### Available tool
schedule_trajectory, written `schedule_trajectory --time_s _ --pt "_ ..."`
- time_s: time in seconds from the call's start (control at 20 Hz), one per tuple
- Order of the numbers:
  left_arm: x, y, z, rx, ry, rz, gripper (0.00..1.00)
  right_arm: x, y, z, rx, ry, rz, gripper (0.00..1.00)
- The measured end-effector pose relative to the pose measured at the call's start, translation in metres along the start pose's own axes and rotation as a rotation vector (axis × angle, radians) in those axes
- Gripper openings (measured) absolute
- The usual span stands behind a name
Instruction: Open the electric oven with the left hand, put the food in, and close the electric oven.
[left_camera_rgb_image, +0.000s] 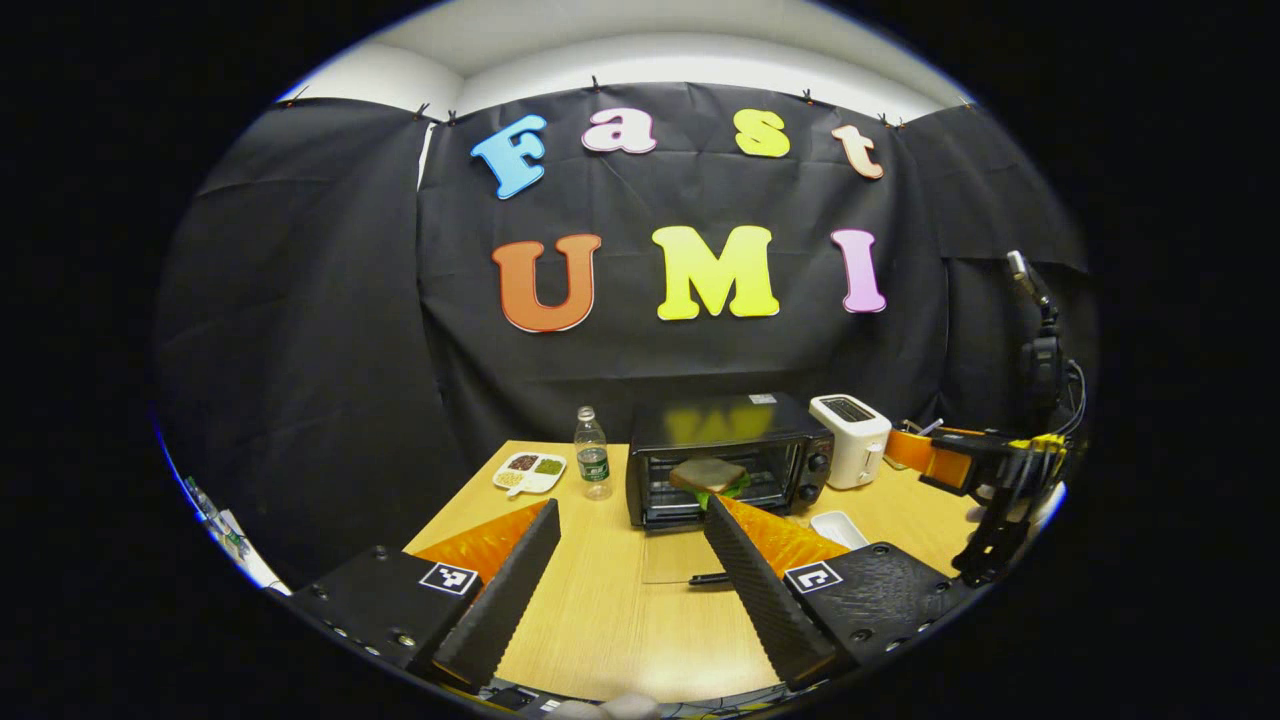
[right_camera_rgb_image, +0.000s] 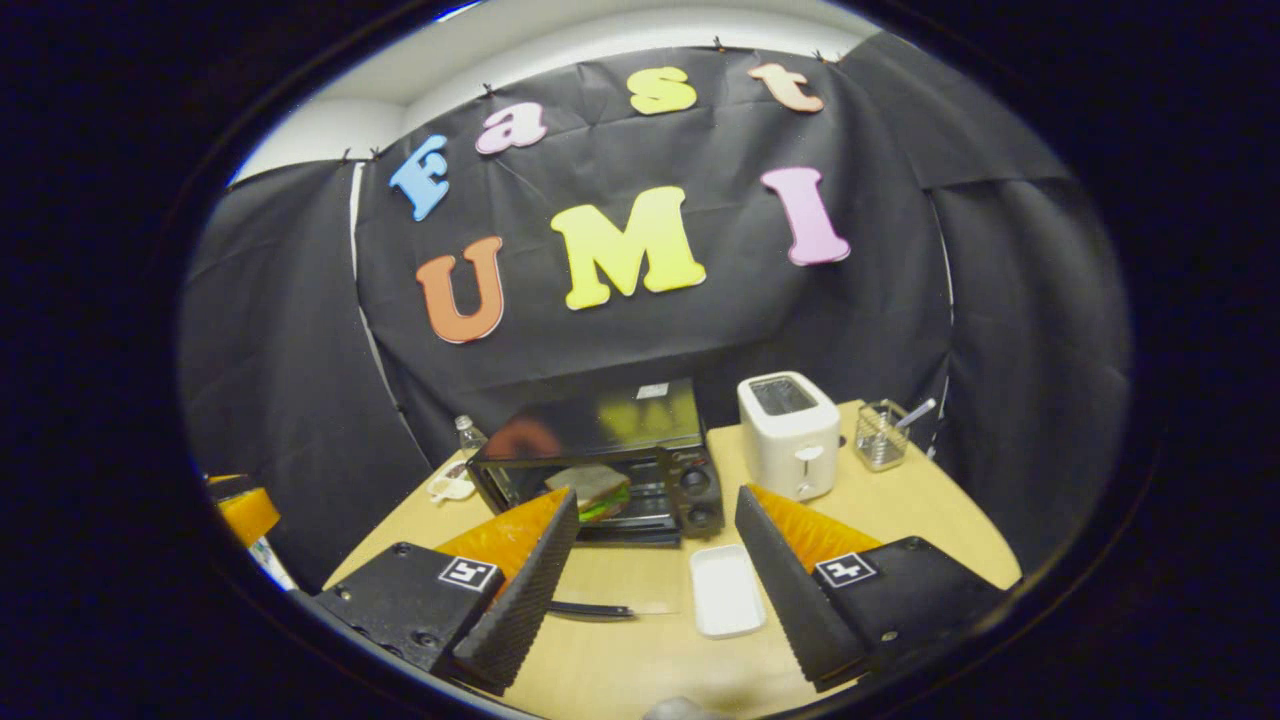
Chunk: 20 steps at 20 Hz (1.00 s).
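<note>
Inside the open oven (left_camera_rgb_image: 728, 460) the sandwich (left_camera_rgb_image: 708, 475) sits on the rack, toaster (left_camera_rgb_image: 850, 438) just beside the oven, both left gripper (left_camera_rgb_image: 630, 560) and right gripper (right_camera_rgb_image: 650, 570) empty, fingers spread apart.

On my worktop (left_camera_rgb_image: 600, 620) the oven (left_camera_rgb_image: 728, 455) sits toward the back, its door down, with the sandwich (left_camera_rgb_image: 708, 477) inside. Left of it stands a bottle (left_camera_rgb_image: 592, 455), and farther left a tray (left_camera_rgb_image: 530, 472). Right of the oven stands the toaster (left_camera_rgb_image: 850, 438), with a wire holder (right_camera_rgb_image: 881, 435) beyond. Before the oven lie a knife (right_camera_rgb_image: 590, 609) and, to its right, a dish (right_camera_rgb_image: 726, 592).
</note>
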<state>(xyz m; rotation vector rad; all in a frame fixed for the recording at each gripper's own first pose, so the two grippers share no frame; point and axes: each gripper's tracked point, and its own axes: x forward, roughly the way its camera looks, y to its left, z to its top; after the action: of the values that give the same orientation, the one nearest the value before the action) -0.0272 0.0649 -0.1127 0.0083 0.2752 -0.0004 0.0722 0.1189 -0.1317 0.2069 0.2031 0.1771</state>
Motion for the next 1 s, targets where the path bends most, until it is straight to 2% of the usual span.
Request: schedule_trajectory --time_s 0.3,0.35,0.4,0.55,0.6,0.65,0.7,0.75,0.8,0.85,0.9,1.0 --pt "0.026 -0.040 -0.011 0.021 -0.011 -0.035 0.96 -0.056 -0.040 0.052 -0.062 -0.094 -0.041 1.00" --pt "0.030 -0.047 -0.018 0.012 -0.006 -0.040 0.95 -0.063 -0.046 0.058 -0.077 -0.103 -0.050 0.89" --pt "0.034 -0.054 -0.026 0.007 0.007 -0.043 0.95 -0.069 -0.051 0.063 -0.086 -0.113 -0.055 1.00" --pt "0.045 -0.071 -0.051 0.000 0.049 -0.046 0.96 -0.080 -0.060 0.070 -0.114 -0.115 -0.052 1.00" --pt "0.047 -0.076 -0.061 -0.003 0.067 -0.049 0.96 -0.082 -0.062 0.072 -0.117 -0.113 -0.048 0.90" --pt "0.049 -0.082 -0.069 -0.006 0.088 -0.055 0.96 -0.084 -0.064 0.072 -0.117 -0.110 -0.047 0.89" --pt "0.052 -0.087 -0.077 -0.009 0.099 -0.061 0.96 -0.085 -0.067 0.073 -0.117 -0.104 -0.047 1.00" --pt "0.056 -0.092 -0.085 -0.010 0.112 -0.066 0.96 -0.088 -0.070 0.074 -0.117 -0.103 -0.048 0.89" --pt "0.058 -0.096 -0.095 -0.014 0.135 -0.068 0.96 -0.090 -0.074 0.075 -0.117 -0.105 -0.051 1.00" --pt "0.061 -0.100 -0.105 -0.026 0.152 -0.074 0.96 -0.091 -0.078 0.075 -0.123 -0.101 -0.060 0.89" --pt "0.064 -0.104 -0.112 -0.038 0.168 -0.076 0.96 -0.093 -0.085 0.072 -0.126 -0.092 -0.069 1.00" --pt "0.073 -0.112 -0.131 -0.050 0.205 -0.079 0.96 -0.098 -0.094 0.071 -0.124 -0.084 -0.084 1.00"
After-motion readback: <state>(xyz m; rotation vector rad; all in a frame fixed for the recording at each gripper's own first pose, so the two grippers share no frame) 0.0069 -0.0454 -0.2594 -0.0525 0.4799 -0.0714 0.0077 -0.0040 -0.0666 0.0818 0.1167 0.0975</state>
